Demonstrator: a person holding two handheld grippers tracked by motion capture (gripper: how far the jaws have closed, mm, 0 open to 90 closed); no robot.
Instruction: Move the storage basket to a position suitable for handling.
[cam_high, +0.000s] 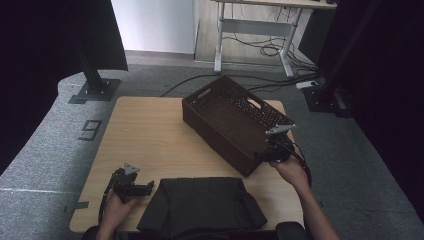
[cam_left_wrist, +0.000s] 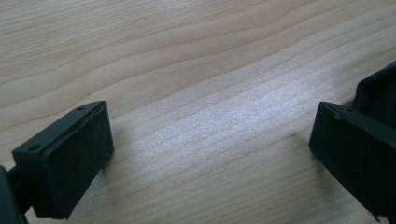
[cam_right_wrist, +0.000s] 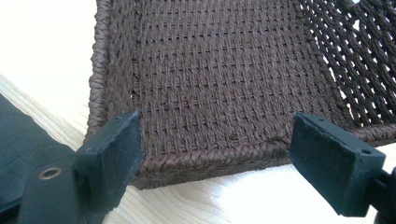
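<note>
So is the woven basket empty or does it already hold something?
Empty. The basket shows bare woven floor in the high view, and the dark garment lies folded on the table outside it.

A wooden tabletop is seen on grey carpet. A black stand base is set beyond its far left corner, with a dark marking on the carpet beside it. Farther back, a white desk frame is seen, with cables strewn beneath it.
</note>
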